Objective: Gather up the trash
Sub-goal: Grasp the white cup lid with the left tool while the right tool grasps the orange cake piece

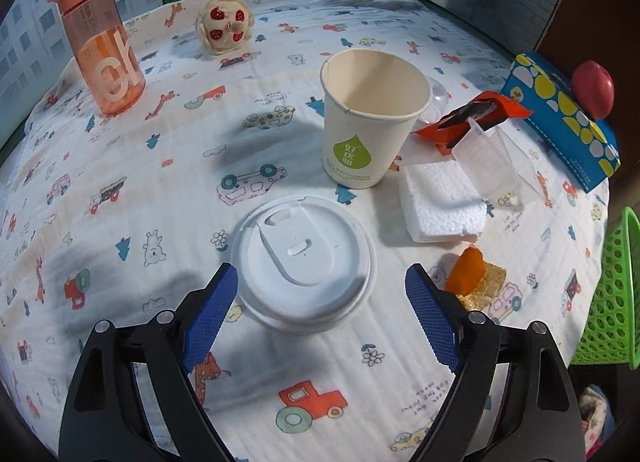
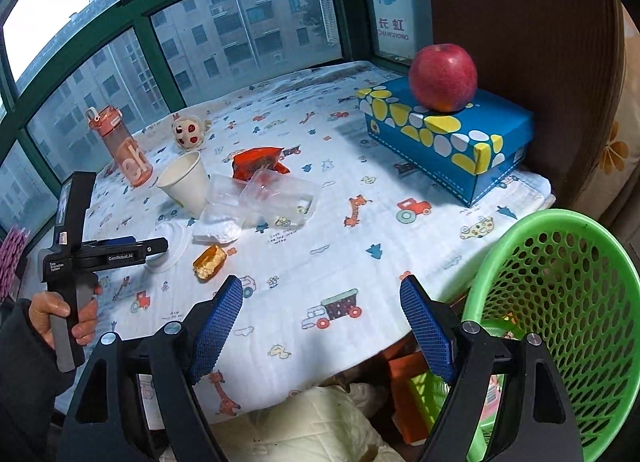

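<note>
My left gripper [image 1: 322, 282] is open, pointing down at a white plastic cup lid [image 1: 304, 266] that lies flat on the cloth between its blue pads [image 1: 210, 314], which are not pressing on it. Behind the lid stands an empty paper cup [image 1: 372, 118]. To its right are a foam block [image 1: 440, 206], a clear plastic container [image 1: 496, 158], an orange wrapper [image 1: 468, 118] and an orange snack scrap [image 1: 468, 274]. My right gripper [image 2: 322, 290] is open and empty over the table's near edge, beside the green mesh basket [image 2: 560, 302]. The right wrist view shows a hand [image 2: 68, 314] holding the left gripper [image 2: 160, 248] over the lid [image 2: 172, 246].
An orange water bottle [image 1: 96, 42] and a plush toy [image 1: 226, 24] stand at the back left. A blue tissue box [image 2: 448, 134] with a red apple [image 2: 442, 78] on top sits at the back right. Windows close off the far side; the patterned cloth [image 2: 340, 254] covers the table.
</note>
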Tool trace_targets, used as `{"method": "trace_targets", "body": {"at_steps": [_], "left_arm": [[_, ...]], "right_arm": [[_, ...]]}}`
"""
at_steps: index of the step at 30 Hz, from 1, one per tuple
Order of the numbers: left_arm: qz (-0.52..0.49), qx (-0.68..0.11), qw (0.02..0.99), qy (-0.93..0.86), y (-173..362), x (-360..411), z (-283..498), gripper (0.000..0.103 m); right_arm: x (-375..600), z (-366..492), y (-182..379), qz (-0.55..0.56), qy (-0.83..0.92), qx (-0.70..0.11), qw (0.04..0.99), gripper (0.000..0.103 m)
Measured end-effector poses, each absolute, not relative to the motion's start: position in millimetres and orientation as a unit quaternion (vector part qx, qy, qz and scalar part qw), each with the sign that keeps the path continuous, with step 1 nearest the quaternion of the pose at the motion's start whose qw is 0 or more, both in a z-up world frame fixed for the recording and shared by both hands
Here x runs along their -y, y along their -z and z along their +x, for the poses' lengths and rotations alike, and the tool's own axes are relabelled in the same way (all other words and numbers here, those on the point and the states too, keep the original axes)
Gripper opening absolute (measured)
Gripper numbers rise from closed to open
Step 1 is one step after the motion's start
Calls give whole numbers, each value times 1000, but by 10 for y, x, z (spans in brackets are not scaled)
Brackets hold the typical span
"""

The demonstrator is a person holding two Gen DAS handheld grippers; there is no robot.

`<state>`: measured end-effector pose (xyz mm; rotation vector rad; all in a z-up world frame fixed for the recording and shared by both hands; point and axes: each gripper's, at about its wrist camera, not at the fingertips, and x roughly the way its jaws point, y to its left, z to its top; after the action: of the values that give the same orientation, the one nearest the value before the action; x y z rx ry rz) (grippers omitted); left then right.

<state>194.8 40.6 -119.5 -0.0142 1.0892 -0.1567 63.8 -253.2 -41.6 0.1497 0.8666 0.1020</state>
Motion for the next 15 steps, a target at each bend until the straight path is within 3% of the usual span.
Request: {"method": "trace_targets", "body": {"at_steps": [15], "left_arm": [[0, -522, 849, 80, 1394, -448, 2092, 85]], "right_arm": [[2005, 939, 652, 46, -93, -450, 887, 78]]}}
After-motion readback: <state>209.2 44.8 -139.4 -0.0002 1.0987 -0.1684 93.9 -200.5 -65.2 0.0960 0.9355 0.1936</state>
